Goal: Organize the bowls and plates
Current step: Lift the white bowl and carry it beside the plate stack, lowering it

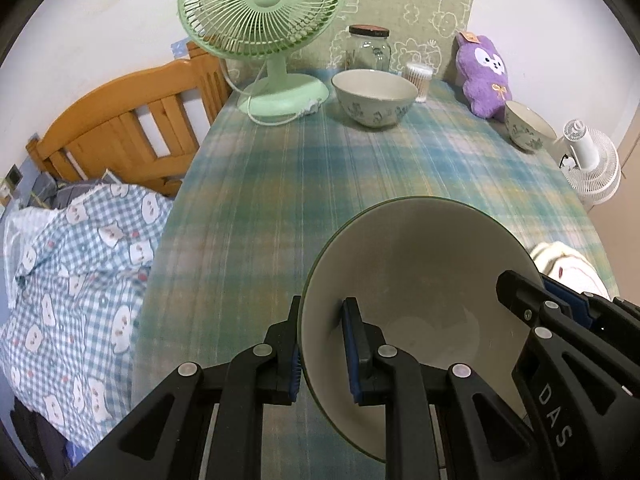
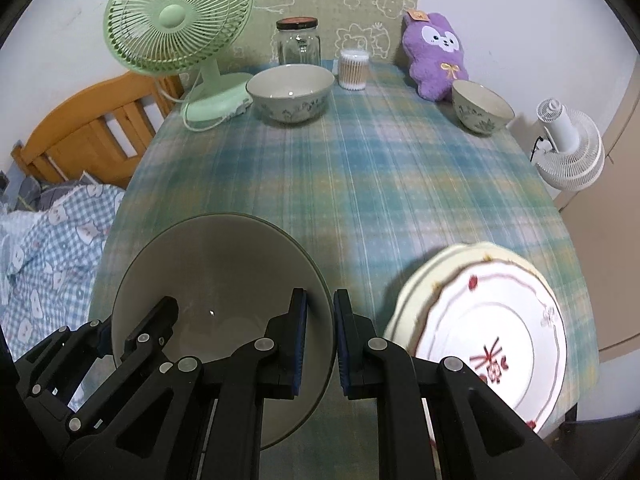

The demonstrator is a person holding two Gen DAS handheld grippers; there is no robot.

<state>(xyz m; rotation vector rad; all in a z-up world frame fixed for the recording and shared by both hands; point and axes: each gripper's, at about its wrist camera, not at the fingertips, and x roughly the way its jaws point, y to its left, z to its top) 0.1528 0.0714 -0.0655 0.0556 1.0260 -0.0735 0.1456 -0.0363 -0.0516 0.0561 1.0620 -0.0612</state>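
**Grey bowl held between both tools; sorting looks barely begun**

The left tool (image 1: 324, 350) and right tool (image 2: 320, 344) each grip opposite sides of the rim of the large grey bowl (image 2: 224, 280), one finger inside and one outside, holding it at the near edge of the worktop (image 2: 360, 184); whether it is lifted or resting there cannot be told. To its right, near, two plates (image 2: 492, 320) already lie stacked, a red-patterned one on a cream one. At the far end the big patterned bowl (image 2: 290, 92) and the small patterned bowl (image 2: 482, 108) stand well apart, neither nested. As I judge it, the plates are gathered, while all three bowls remain to be brought together, likely stacked by size.
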